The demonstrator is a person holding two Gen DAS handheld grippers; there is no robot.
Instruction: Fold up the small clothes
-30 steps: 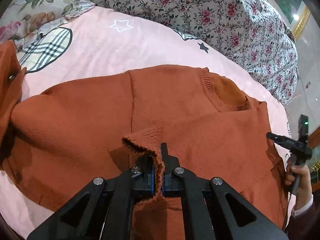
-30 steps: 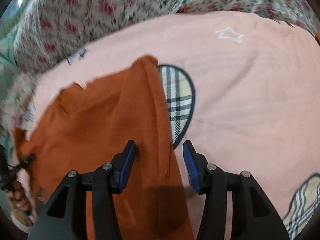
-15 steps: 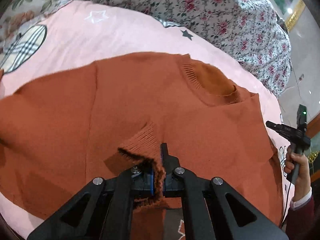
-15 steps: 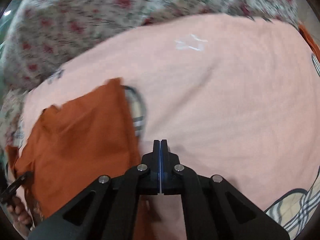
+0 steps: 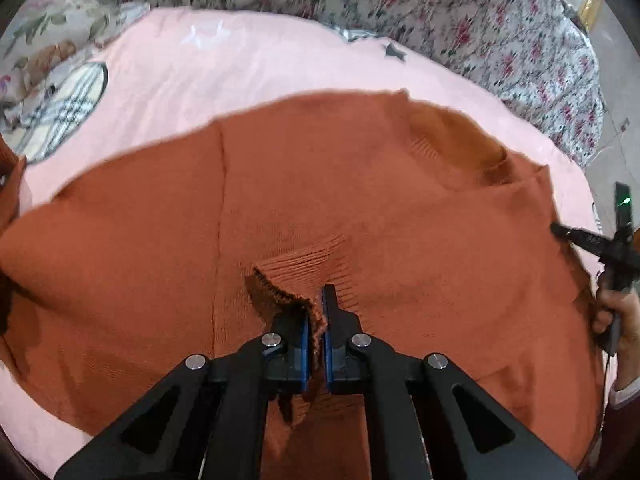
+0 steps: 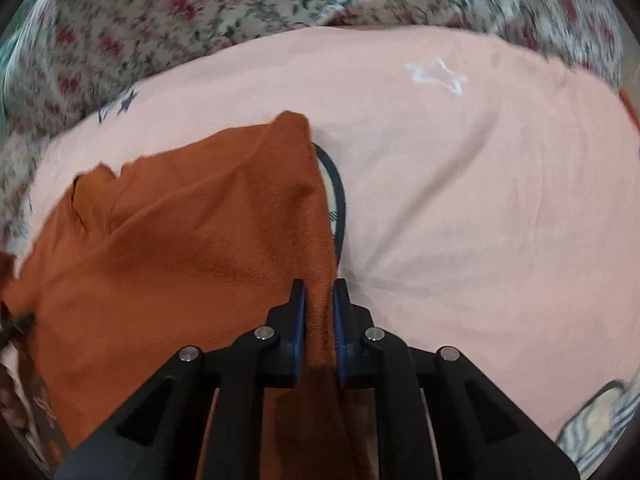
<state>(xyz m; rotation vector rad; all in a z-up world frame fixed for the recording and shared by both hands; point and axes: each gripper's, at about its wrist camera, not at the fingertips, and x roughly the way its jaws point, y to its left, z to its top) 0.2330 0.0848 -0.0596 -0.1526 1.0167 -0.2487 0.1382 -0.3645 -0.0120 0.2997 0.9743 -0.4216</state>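
A rust-orange knit sweater lies spread on a pink blanket, neckline at the upper right. My left gripper is shut on the ribbed cuff of a sleeve folded over the body. In the right wrist view the sweater fills the left side, and my right gripper is shut on its right edge, low over the blanket. The right gripper also shows at the far right of the left wrist view, held in a hand.
A floral quilt borders the blanket at the back. The blanket has plaid patches and star prints. Another plaid patch peeks out beside the sweater's edge.
My right gripper, shut and empty beside the sweater half a second ago, now grips its edge. My left gripper kept hold of the cuff and shifted over the body.
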